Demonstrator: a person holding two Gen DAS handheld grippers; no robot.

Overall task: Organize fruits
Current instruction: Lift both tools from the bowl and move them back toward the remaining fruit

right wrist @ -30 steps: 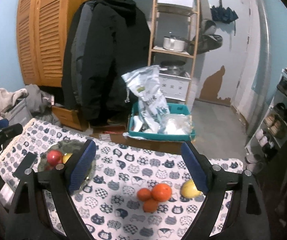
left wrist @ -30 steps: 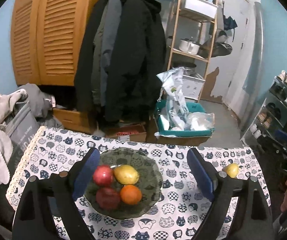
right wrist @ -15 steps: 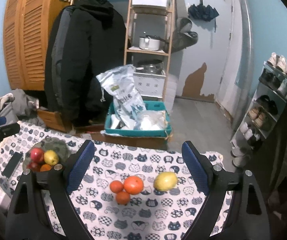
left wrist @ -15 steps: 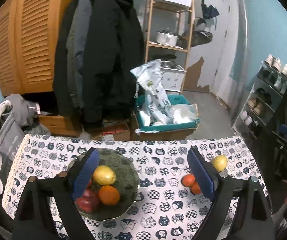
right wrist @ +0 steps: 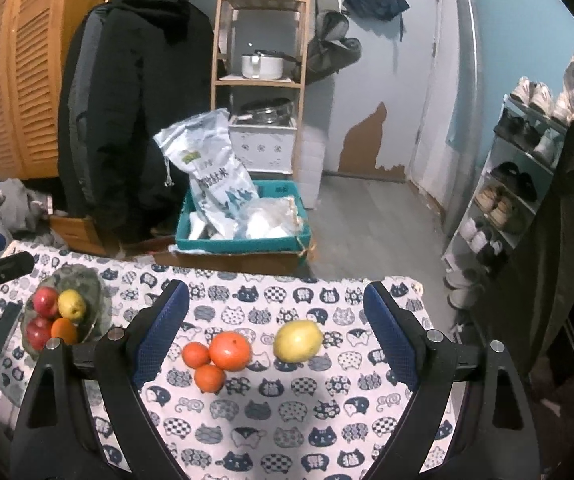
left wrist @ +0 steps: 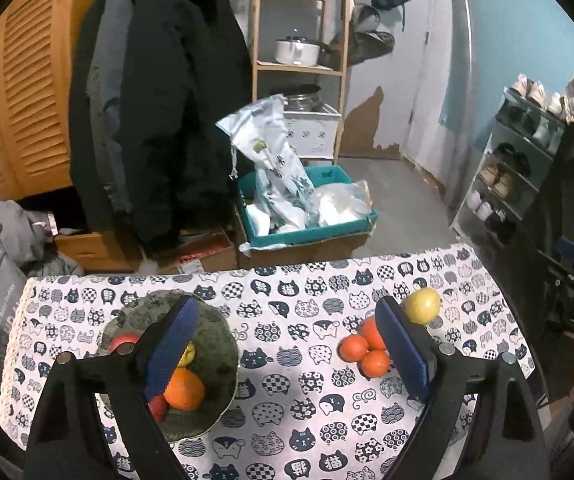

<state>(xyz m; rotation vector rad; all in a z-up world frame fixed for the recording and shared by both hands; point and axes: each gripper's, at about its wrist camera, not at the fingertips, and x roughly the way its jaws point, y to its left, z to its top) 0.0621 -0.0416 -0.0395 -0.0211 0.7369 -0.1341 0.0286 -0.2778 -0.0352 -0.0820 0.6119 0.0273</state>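
Both views are being swung rightward across the surface (right wrist: 327,432): the bowl (left wrist: 215,344), centred a second ago in the left wrist view, is now being pushed to the left edge, while the loose oranges (right wrist: 229,350) and the yellow fruit (right wrist: 298,340) are being brought between the fingers of the right gripper (right wrist: 275,328). Both it and the left gripper (left wrist: 283,344) are being held wide and empty. A pickup of the loose fruit is probably being prepared.

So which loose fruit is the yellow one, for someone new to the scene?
On the cat-print tablecloth, right of the green fruit bowl, lies a cluster of three oranges. The yellow fruit sits just right of them, alone, pale and bigger than each.
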